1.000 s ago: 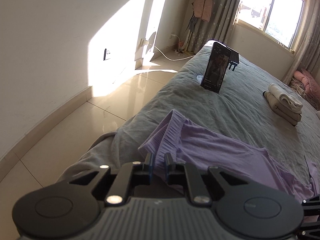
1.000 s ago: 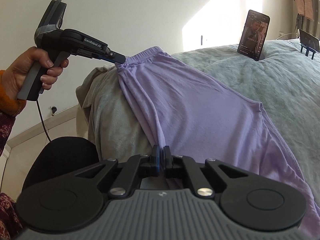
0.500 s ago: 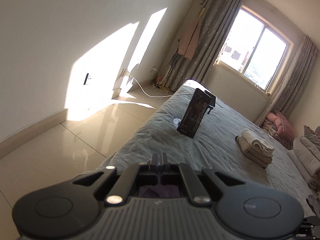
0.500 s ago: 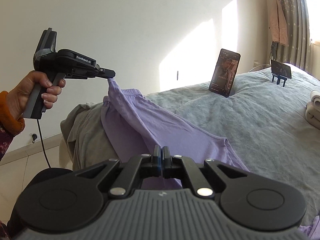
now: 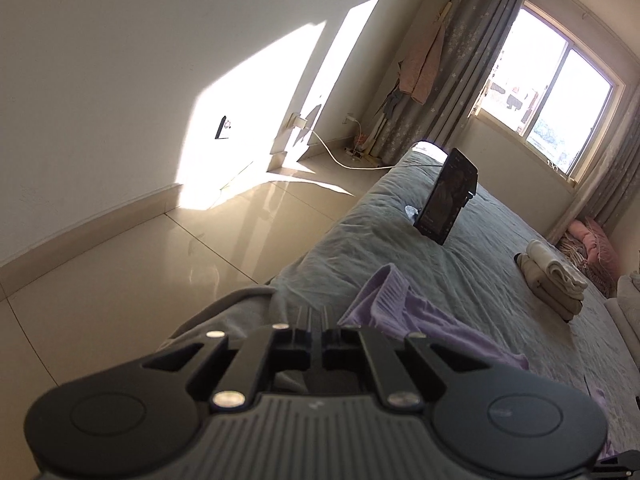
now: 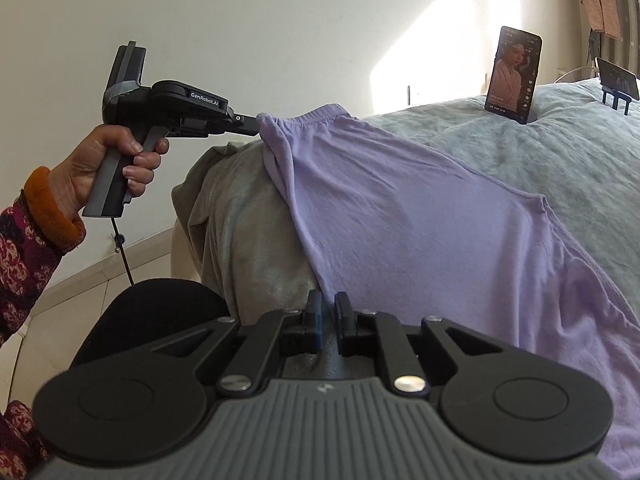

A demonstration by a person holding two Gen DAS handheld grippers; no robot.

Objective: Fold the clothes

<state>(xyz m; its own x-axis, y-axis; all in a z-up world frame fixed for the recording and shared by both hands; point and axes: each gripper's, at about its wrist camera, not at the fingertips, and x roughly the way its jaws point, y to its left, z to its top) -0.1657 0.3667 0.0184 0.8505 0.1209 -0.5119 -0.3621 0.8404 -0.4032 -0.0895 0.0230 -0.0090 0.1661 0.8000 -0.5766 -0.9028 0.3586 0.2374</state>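
Now, setting: a bed point(image 6: 580, 168) under a grey cover fills both wrist views, a sunlit wall behind it
Garment: lilac shorts point(image 6: 420, 216) lie spread over the near corner of the bed, elastic waistband at 11 o'clock in the right wrist view, one leg trailing toward 4 o'clock
Left gripper point(image 6: 256, 125): seen from the right wrist camera at 10 o'clock, held by a hand point(image 6: 108, 164) in a patterned sleeve; its tip touches the bunched waistband corner, and its jaws are opening, so the pinch looks to be letting go
Right gripper point(image 6: 327, 305): at 6 o'clock, jaws opening with a narrow gap between them; the garment's near edge sits right at the fingertips, and whether any cloth lies in the gap cannot be told
Bystanders: a phone point(image 6: 514, 74) propped upright at 1 o'clock, folded towels point(image 5: 554, 284) well apart at 3 o'clock in the left wrist view
Risk: with both pinches easing at the bed's edge, the overhanging cloth could slide toward the floor
Risk: a waistband released while bunched would probably carry a crooked crease into the fold
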